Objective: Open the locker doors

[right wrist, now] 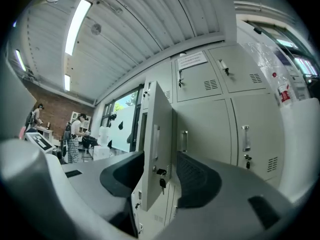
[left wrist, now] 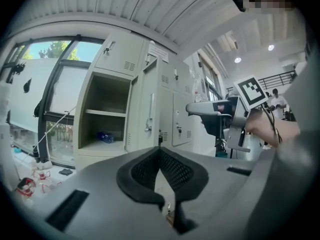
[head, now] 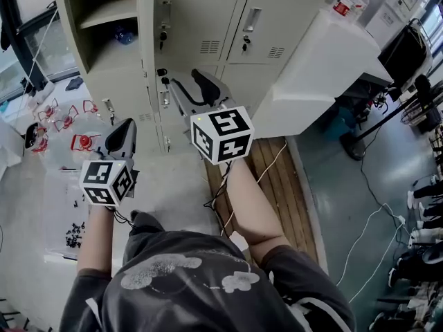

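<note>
A bank of grey lockers stands ahead. The top-left compartment [head: 111, 19] is open and holds a blue bottle [head: 124, 35] on its lower shelf. Its door [right wrist: 157, 134] stands swung out, also showing in the left gripper view as a narrow door [left wrist: 142, 109]. My right gripper [right wrist: 157, 161] is open with that door's free edge, keys hanging, between its pads. In the head view the right gripper [head: 188, 81] reaches towards the lockers. My left gripper [head: 123, 133] hangs lower left, away from the lockers. In its own view the left gripper [left wrist: 160, 151] is shut on nothing.
Closed lockers [head: 266, 19] with handles and keys continue to the right. A white cabinet [head: 325, 68] carrying bottles [head: 342, 5] stands at the right. Wooden boards [head: 277, 178] lie below the lockers. Red items [head: 83, 142] and small parts litter the floor at the left.
</note>
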A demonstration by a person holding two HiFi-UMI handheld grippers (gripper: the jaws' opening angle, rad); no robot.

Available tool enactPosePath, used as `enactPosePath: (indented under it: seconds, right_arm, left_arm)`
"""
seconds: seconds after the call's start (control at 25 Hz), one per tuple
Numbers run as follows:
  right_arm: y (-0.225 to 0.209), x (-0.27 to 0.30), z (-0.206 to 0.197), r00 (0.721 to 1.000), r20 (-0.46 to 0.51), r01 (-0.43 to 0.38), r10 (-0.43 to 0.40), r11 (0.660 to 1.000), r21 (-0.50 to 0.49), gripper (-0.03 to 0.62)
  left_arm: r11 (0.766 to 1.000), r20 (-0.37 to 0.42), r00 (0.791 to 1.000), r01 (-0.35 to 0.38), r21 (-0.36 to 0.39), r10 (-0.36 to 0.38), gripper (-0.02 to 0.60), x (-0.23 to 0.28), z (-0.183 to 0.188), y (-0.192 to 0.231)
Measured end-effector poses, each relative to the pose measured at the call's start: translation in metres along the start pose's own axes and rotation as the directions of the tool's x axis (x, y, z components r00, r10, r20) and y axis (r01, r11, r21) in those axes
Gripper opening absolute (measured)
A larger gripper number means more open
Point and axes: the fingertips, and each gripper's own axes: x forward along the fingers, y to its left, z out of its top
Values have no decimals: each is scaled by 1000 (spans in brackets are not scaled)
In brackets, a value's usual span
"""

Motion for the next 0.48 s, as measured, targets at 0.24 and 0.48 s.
enactPosePath:
  seconds: [0.24, 0.48]
  right_arm:
    - [-40, -37, -6, 996, -9, 87, -87, 995, 40, 209]
    - [-85, -71, -20, 981, -23, 192, -191, 979, 65, 209]
  left_arm:
    - [997, -2, 997, 81, -7, -81, 8, 15, 4, -46]
    - [986, -3, 986, 166, 7, -166, 8, 48, 6, -83]
